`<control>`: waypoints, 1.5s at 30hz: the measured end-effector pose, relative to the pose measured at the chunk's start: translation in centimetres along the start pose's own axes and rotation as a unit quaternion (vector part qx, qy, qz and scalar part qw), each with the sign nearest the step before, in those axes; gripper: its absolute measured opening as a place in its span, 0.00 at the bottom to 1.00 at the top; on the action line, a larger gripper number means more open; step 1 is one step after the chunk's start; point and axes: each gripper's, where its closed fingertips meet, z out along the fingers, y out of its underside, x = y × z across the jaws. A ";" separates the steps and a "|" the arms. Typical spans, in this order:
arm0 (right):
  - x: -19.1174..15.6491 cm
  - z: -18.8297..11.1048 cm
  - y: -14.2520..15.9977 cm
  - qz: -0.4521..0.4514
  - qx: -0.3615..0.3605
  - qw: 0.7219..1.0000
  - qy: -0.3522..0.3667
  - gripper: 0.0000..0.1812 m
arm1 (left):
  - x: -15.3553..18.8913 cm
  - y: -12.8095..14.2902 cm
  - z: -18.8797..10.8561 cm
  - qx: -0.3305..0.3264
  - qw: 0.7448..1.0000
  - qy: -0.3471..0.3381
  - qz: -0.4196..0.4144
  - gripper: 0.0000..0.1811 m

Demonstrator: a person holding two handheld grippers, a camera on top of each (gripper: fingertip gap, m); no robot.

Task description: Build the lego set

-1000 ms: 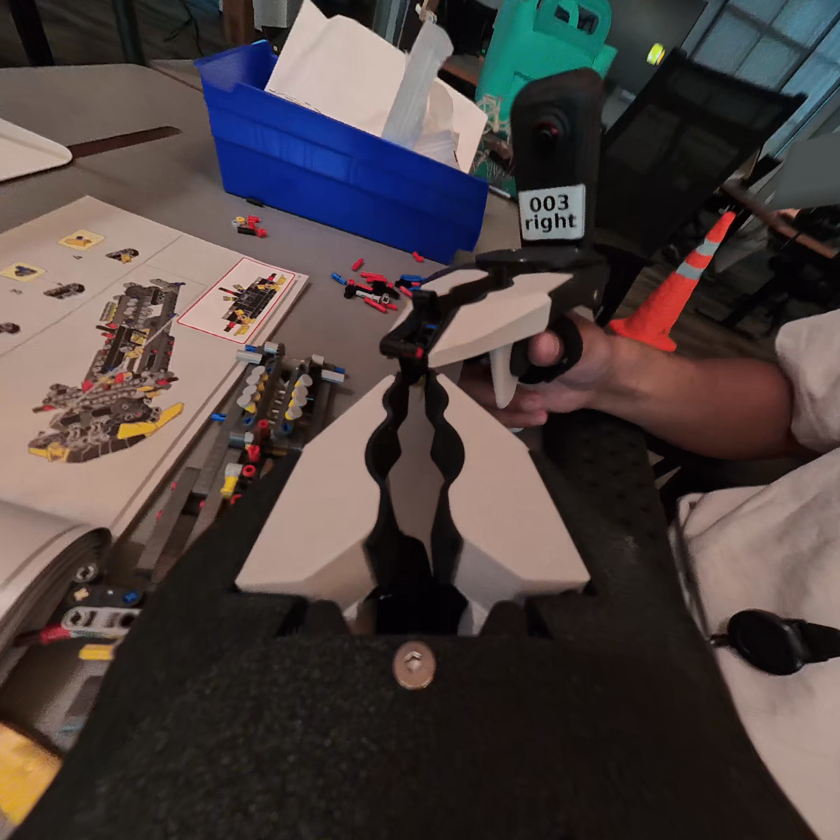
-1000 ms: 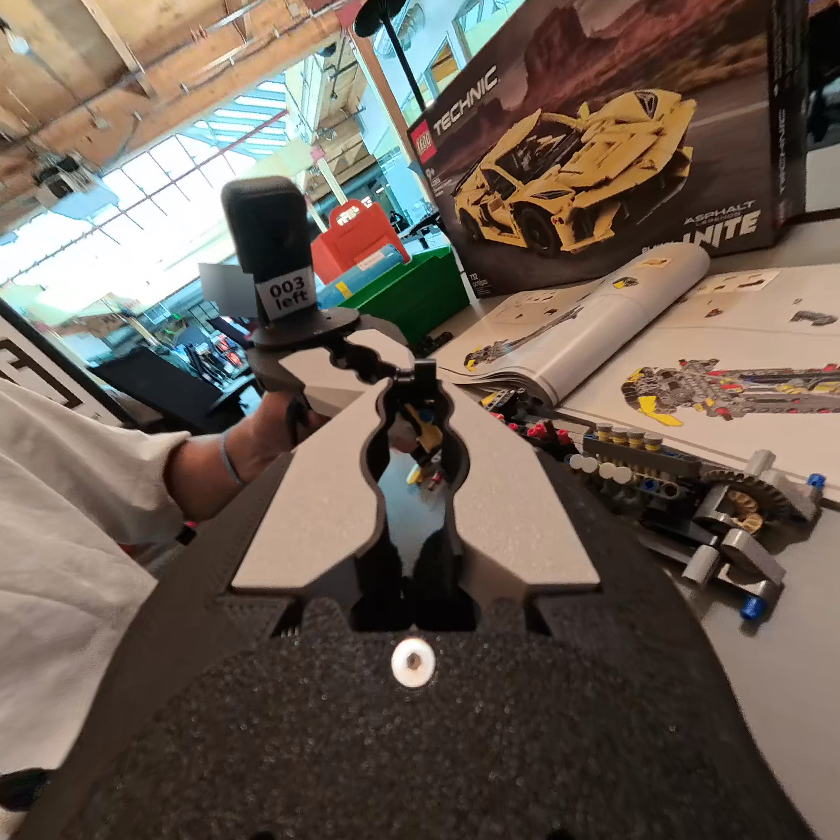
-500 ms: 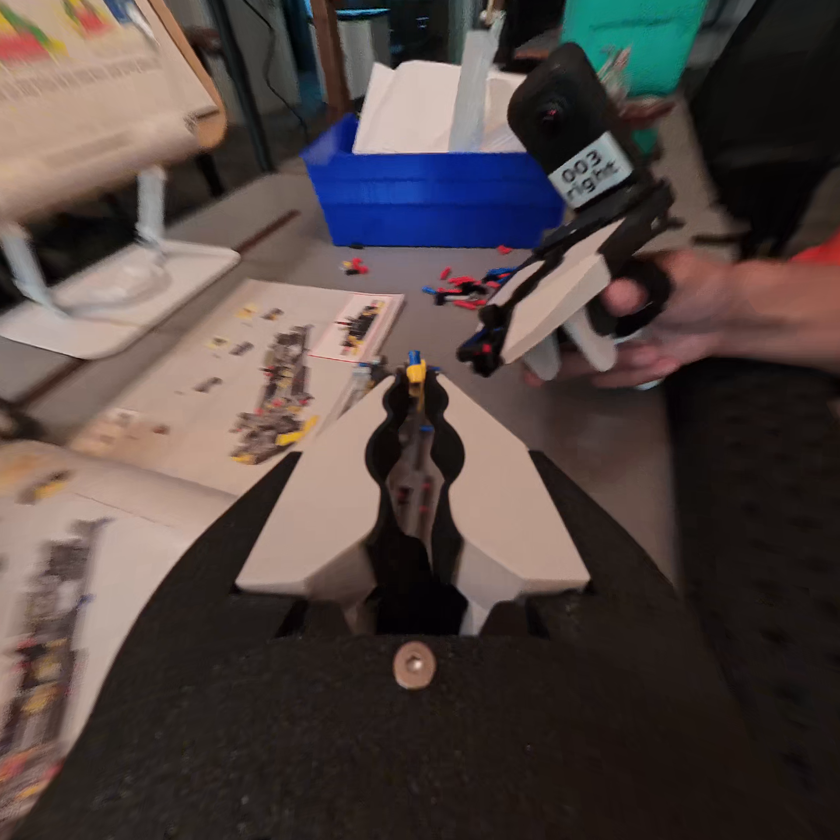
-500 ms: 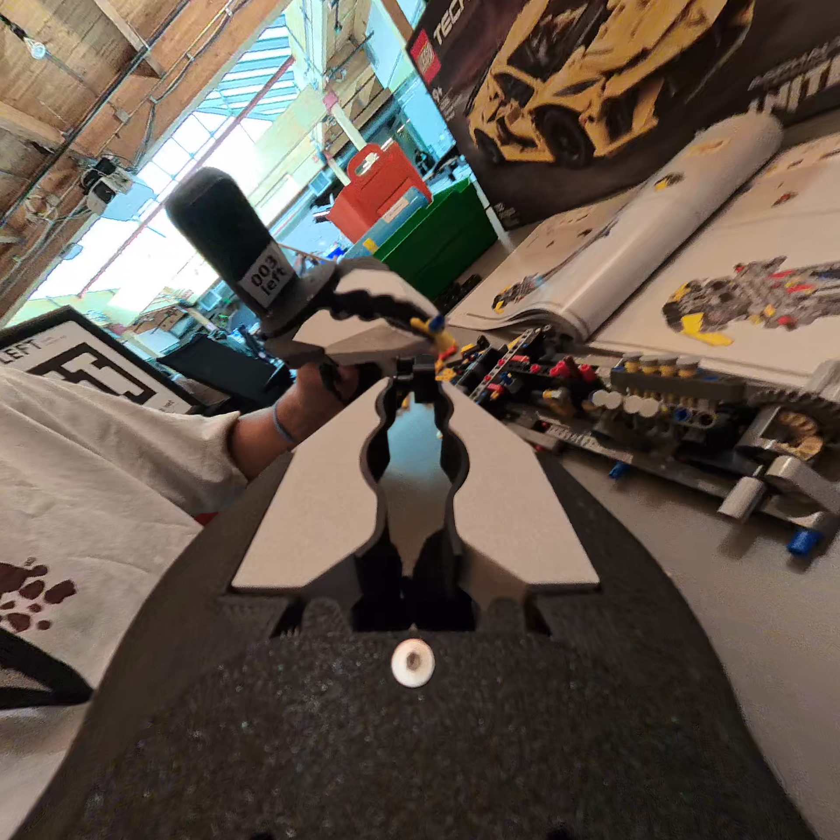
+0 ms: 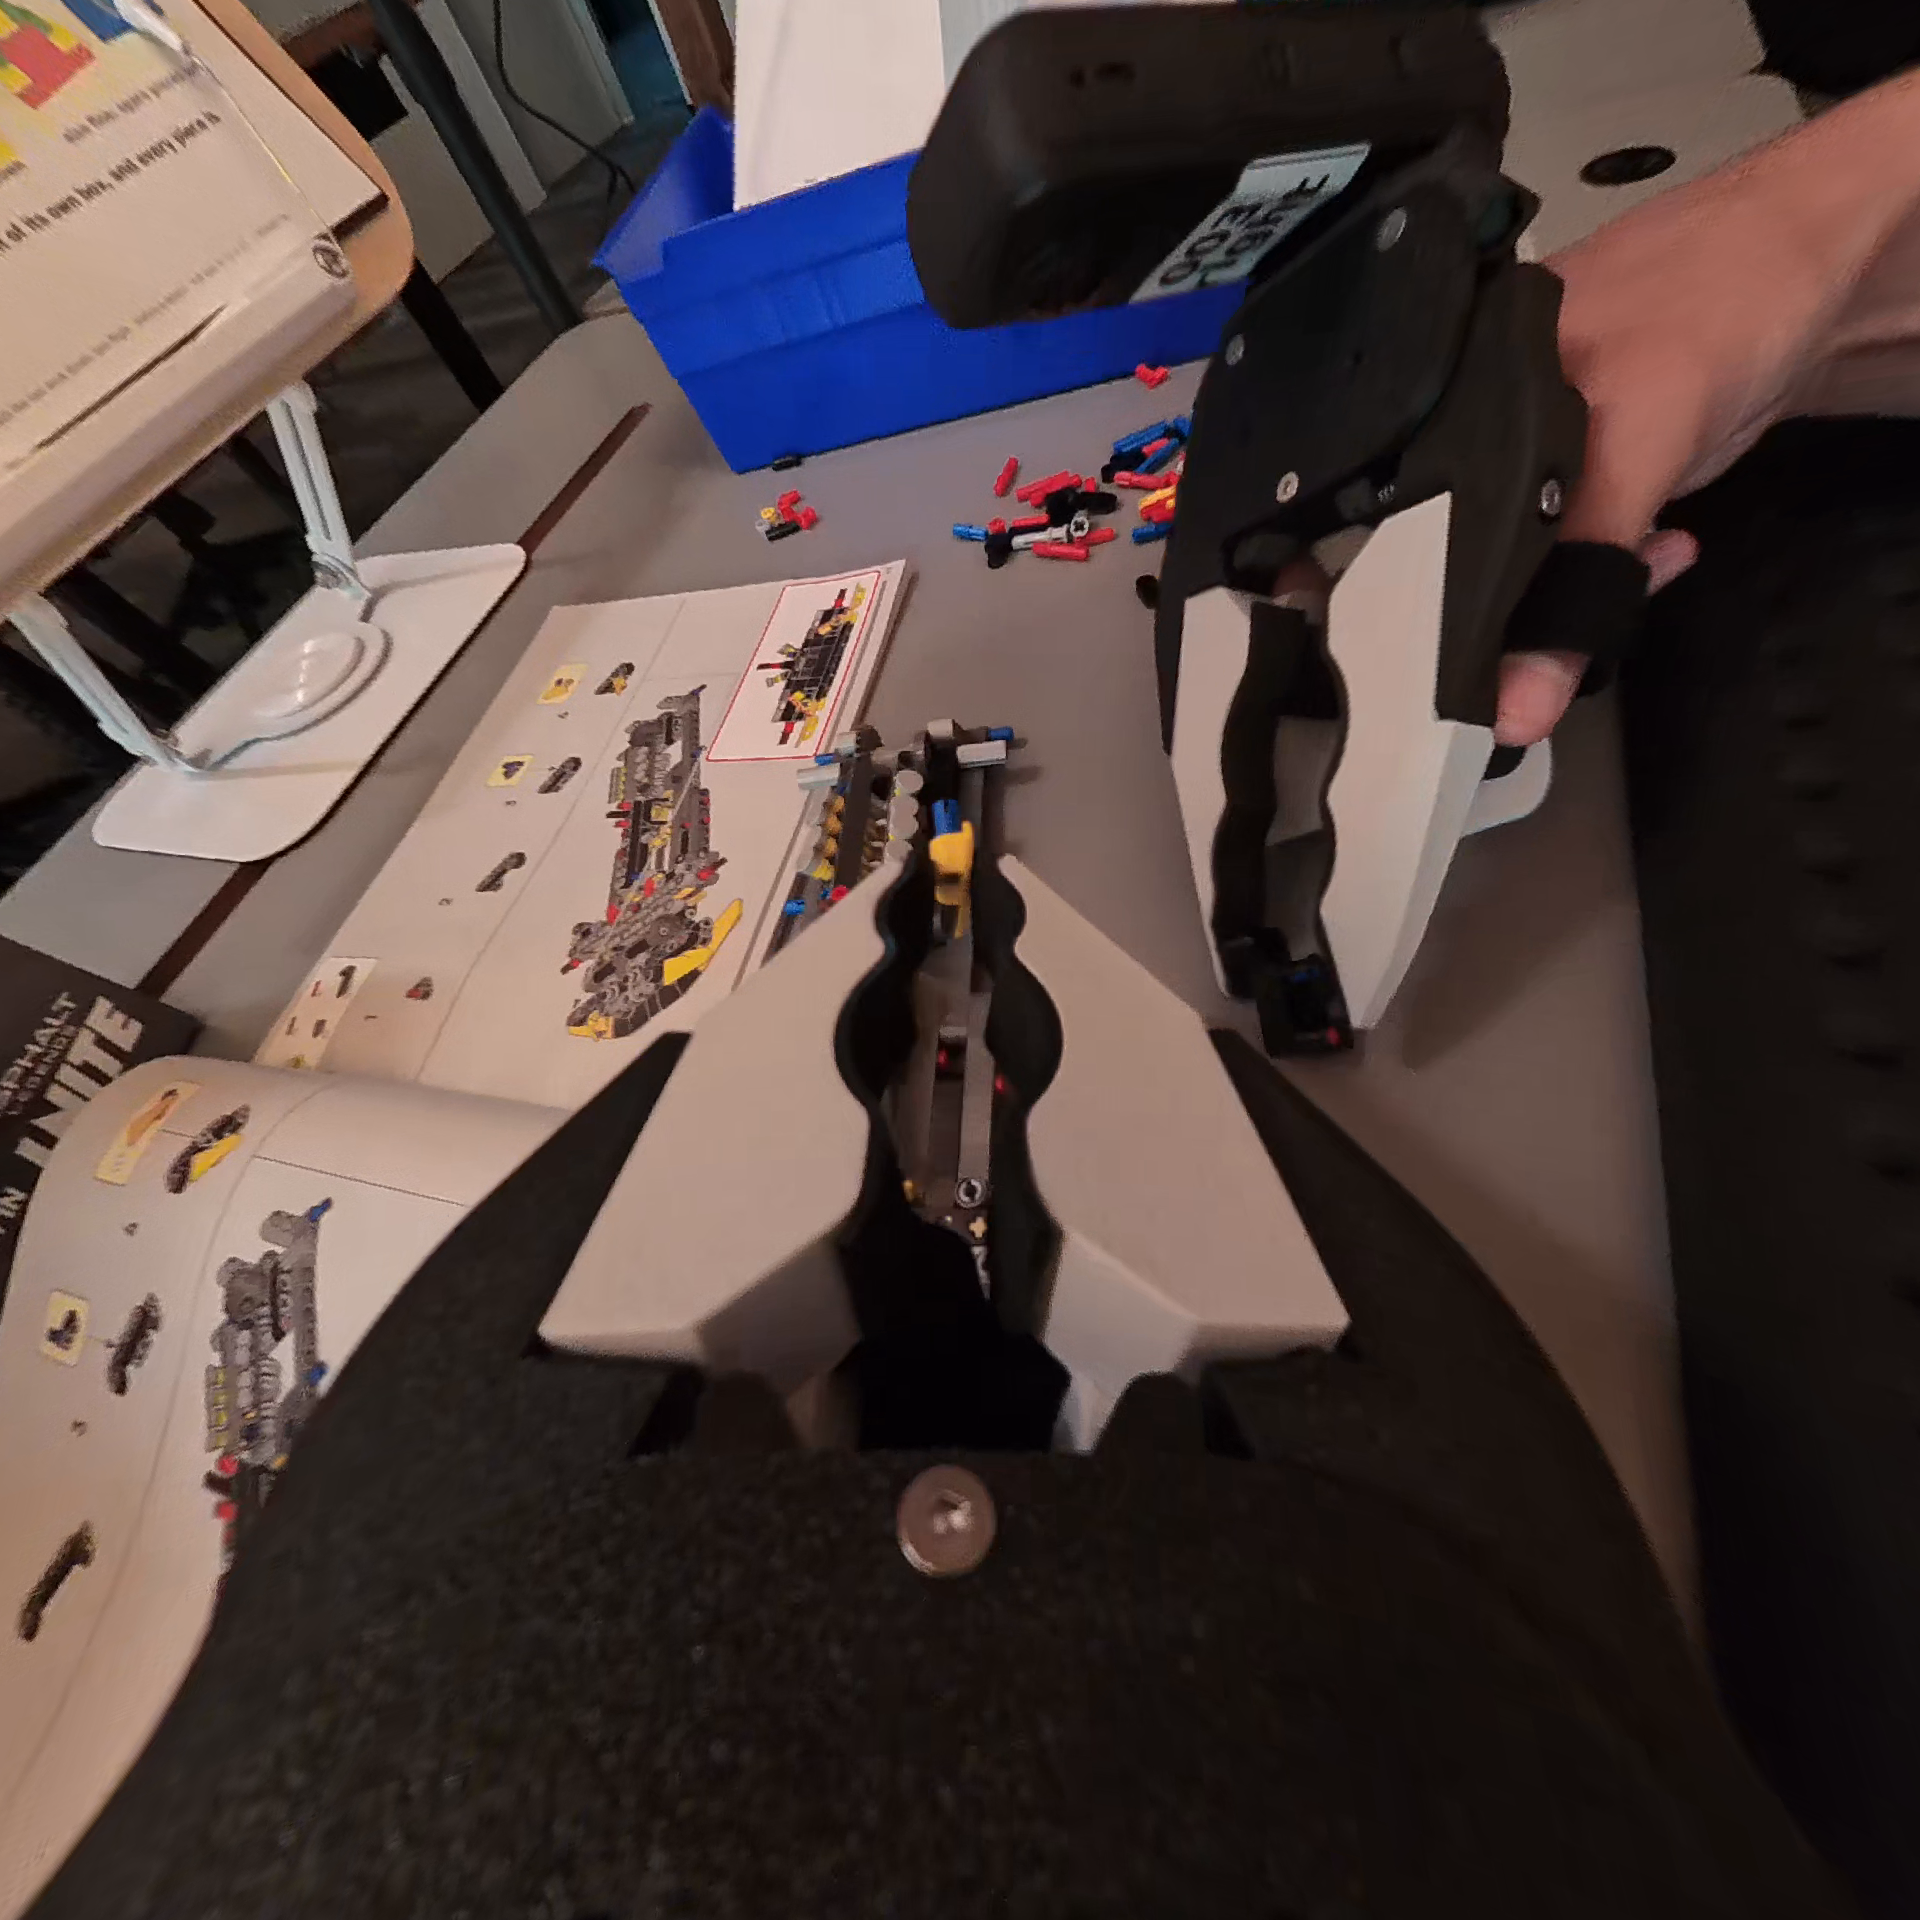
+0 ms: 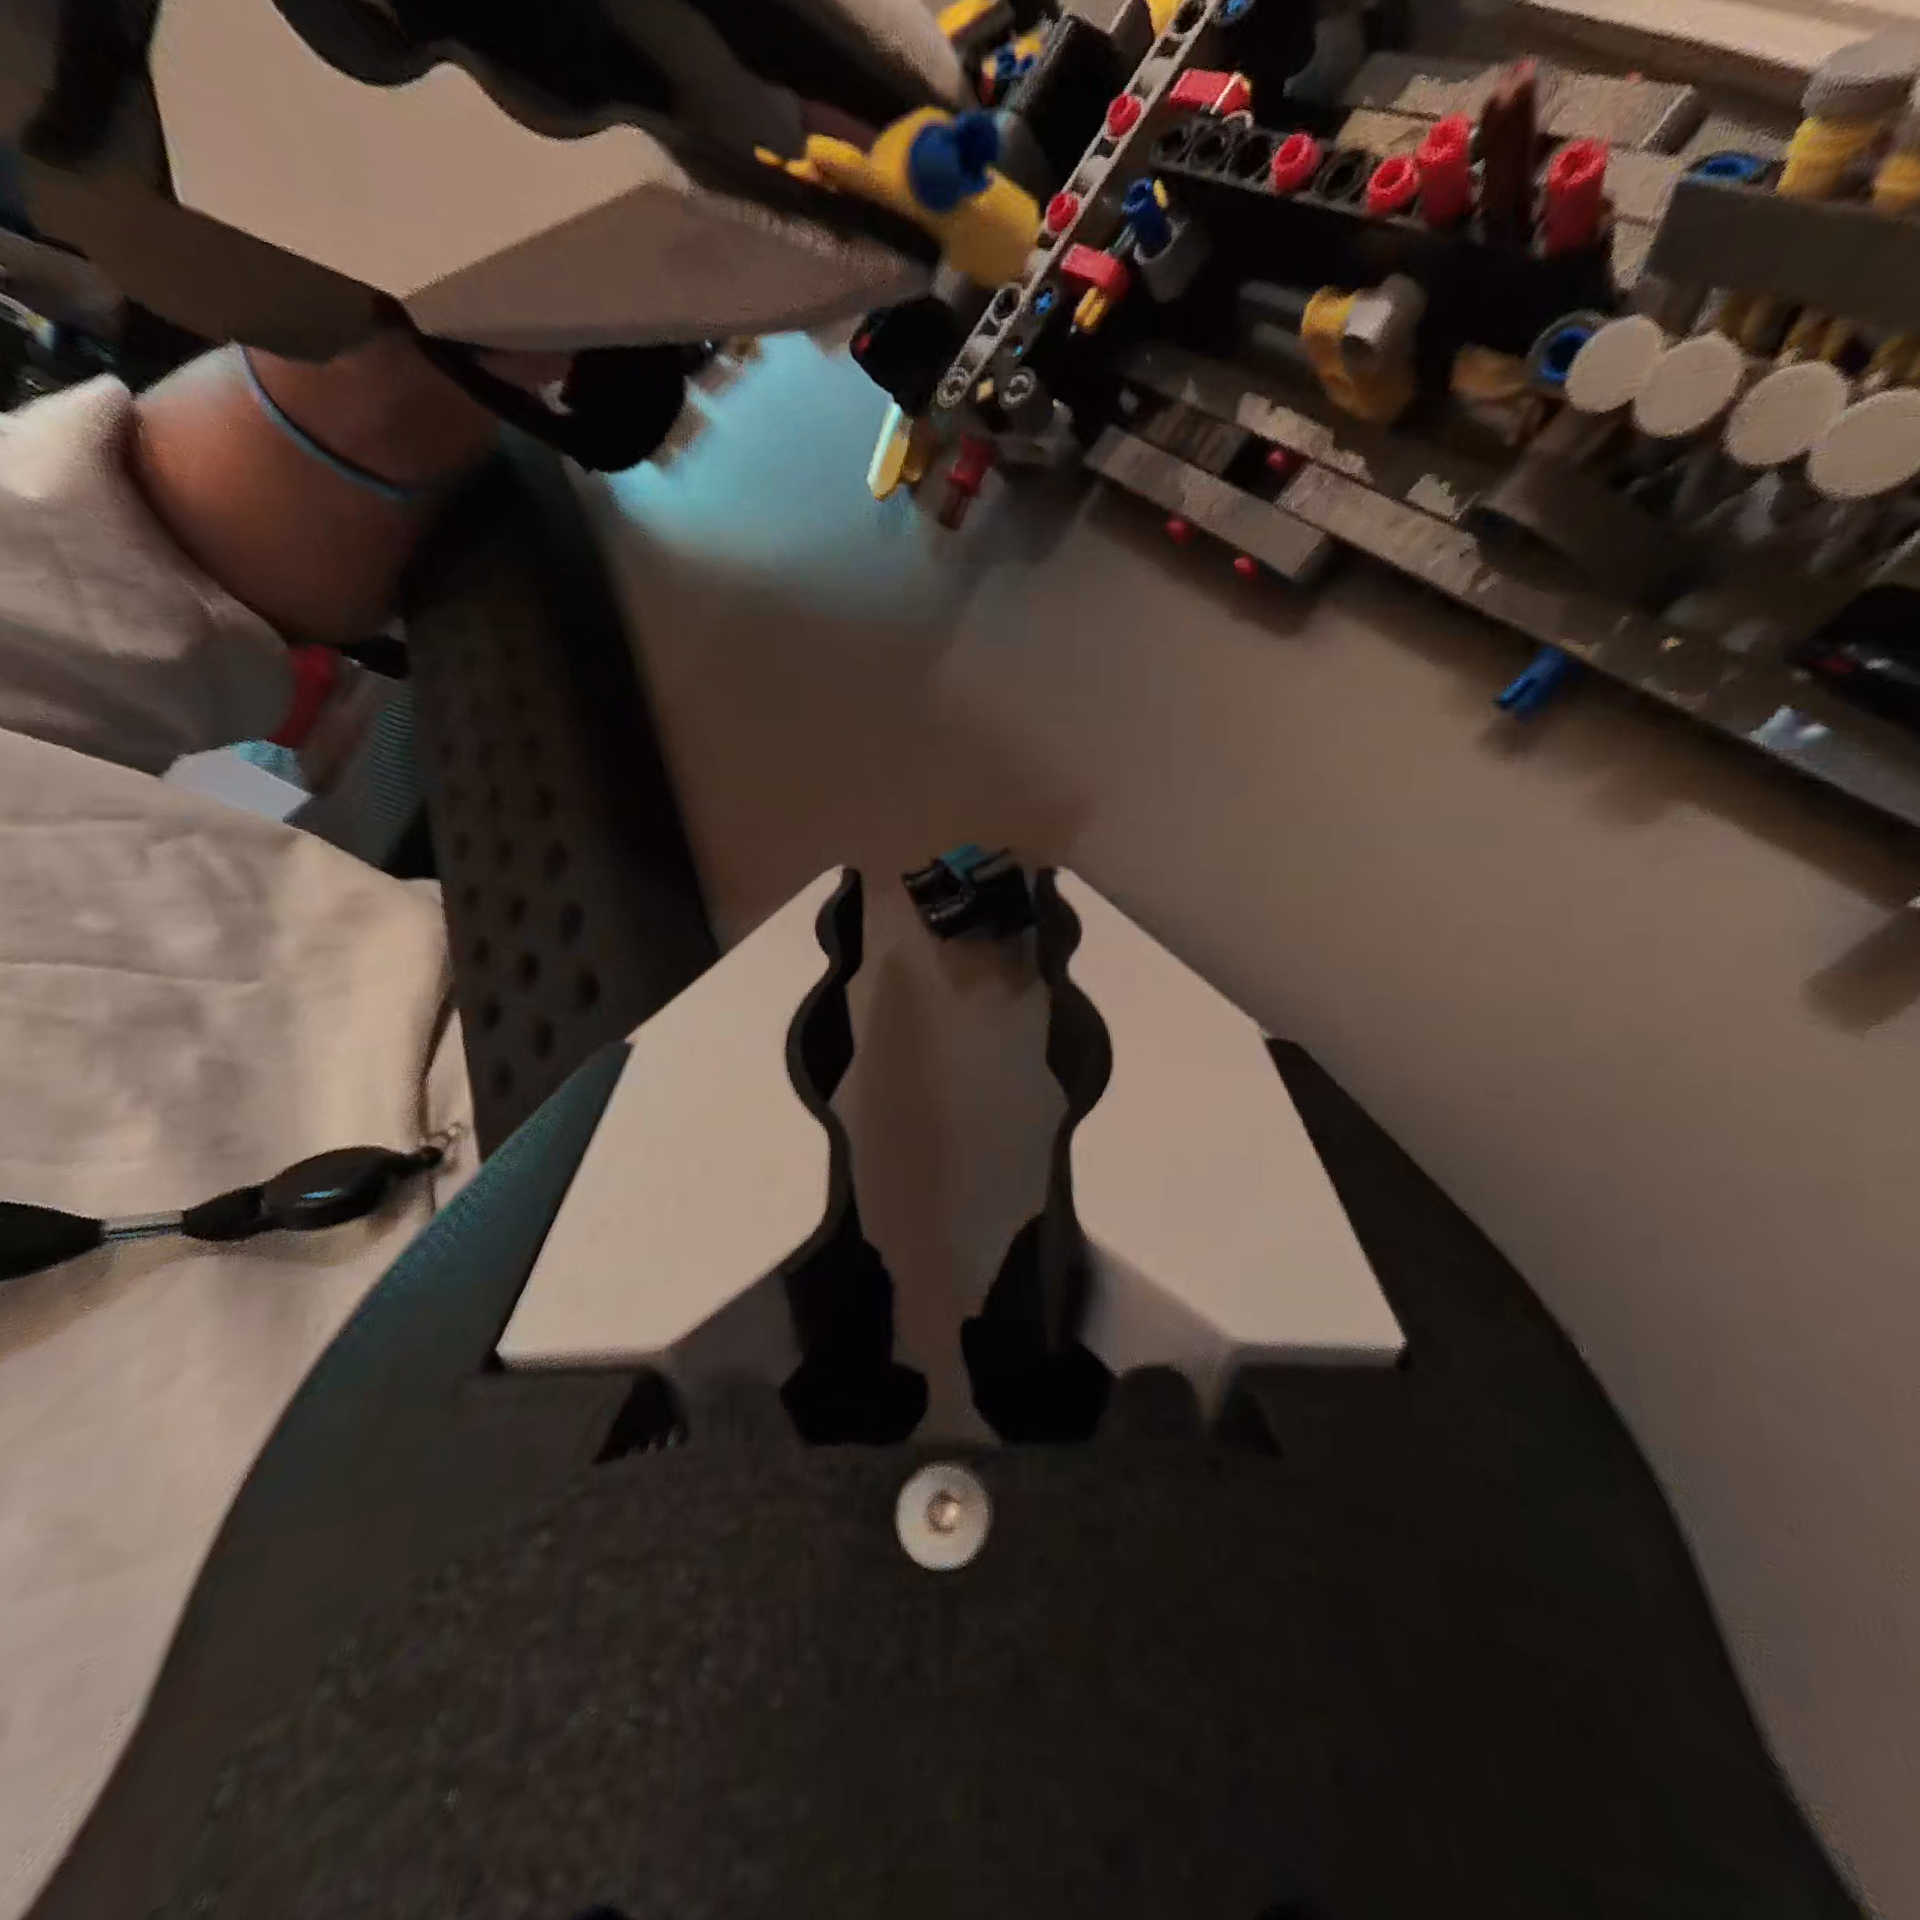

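Between right gripper (image 6: 948, 883) tips: 1 black-and-teal piece (image 6: 966, 891).

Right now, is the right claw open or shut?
Open. In the right wrist view the right claw shows a clear gap between its fingers, and the small black and blue piece sits at its tips, not squeezed.

left gripper (image 5: 951, 894) body showing rough black foam | fingers (image 5: 748, 1143) looking smooth matt plastic | beside it, instruction booklet (image 5: 582, 821) lying as matt paper | table (image 5: 1049, 644) appearing smooth, matt grey
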 end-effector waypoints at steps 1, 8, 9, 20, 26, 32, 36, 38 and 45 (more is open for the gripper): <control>0.4 -0.3 0.0 -0.010 -0.005 1.000 0.016 0.18 | 0.0 0.0 0.0 0.000 1.000 0.004 -0.008 0.03; 1.5 -3.2 -0.7 -0.233 -0.059 0.965 0.106 0.24 | -0.8 1.1 0.0 -0.020 1.000 0.000 -0.016 0.03; 1.4 -3.3 -0.8 -0.267 -0.076 0.954 0.112 0.23 | -0.8 1.2 0.1 -0.023 1.000 0.002 -0.018 0.03; 0.9 0.0 0.7 -0.447 -0.159 0.874 0.104 0.14 | 0.3 2.1 0.7 -0.042 0.998 0.034 -0.024 0.03; 0.6 -0.2 1.2 -0.381 -0.204 0.901 0.039 0.10 | 0.8 2.1 0.6 -0.046 0.998 0.040 -0.015 0.03; 0.3 -0.6 1.5 -0.217 -0.201 0.953 -0.068 0.10 | 1.9 2.4 0.5 -0.058 0.995 0.076 -0.030 0.03; 0.7 -1.1 1.4 -0.232 -0.192 0.953 -0.043 0.13 | 3.1 2.8 0.6 -0.071 0.991 0.109 -0.030 0.03; 0.9 -1.6 1.2 -0.246 -0.182 0.952 -0.022 0.16 | 4.0 3.2 0.7 -0.082 0.988 0.128 -0.020 0.03; -0.1 -2.0 0.7 -0.416 -0.149 0.890 0.113 0.16 | 6.3 3.6 1.1 -0.095 0.982 0.162 0.005 0.03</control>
